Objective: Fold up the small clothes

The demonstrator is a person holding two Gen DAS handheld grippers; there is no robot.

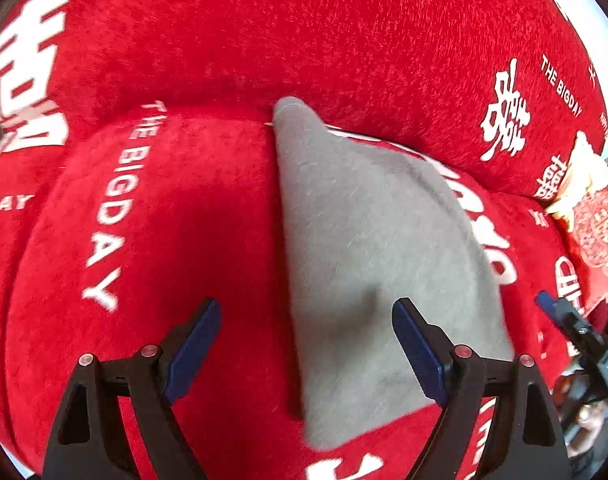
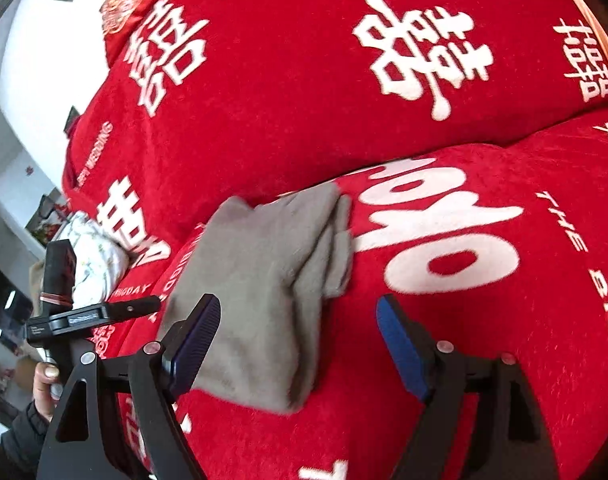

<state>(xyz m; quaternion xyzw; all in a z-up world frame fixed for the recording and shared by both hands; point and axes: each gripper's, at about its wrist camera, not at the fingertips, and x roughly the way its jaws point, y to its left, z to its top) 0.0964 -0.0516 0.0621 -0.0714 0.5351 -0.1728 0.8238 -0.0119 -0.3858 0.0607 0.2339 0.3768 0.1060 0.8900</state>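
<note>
A small grey garment (image 1: 367, 248) lies folded into a long strip on the red sofa seat (image 1: 184, 220). In the right wrist view the garment (image 2: 264, 280) shows layered folds at its right edge. My left gripper (image 1: 305, 344) is open and empty, hovering over the garment's near left edge. My right gripper (image 2: 298, 340) is open and empty, just above the garment's near right corner. The right gripper also shows at the right edge of the left wrist view (image 1: 575, 328), and the left gripper at the left of the right wrist view (image 2: 104, 312).
The sofa has a red cover with white characters and a tall backrest (image 1: 304, 40). A red patterned cushion (image 1: 595, 232) sits at the right end. A floral cloth (image 2: 92, 248) lies at the sofa's left end. A white wall (image 2: 32, 60) and shelves stand beyond.
</note>
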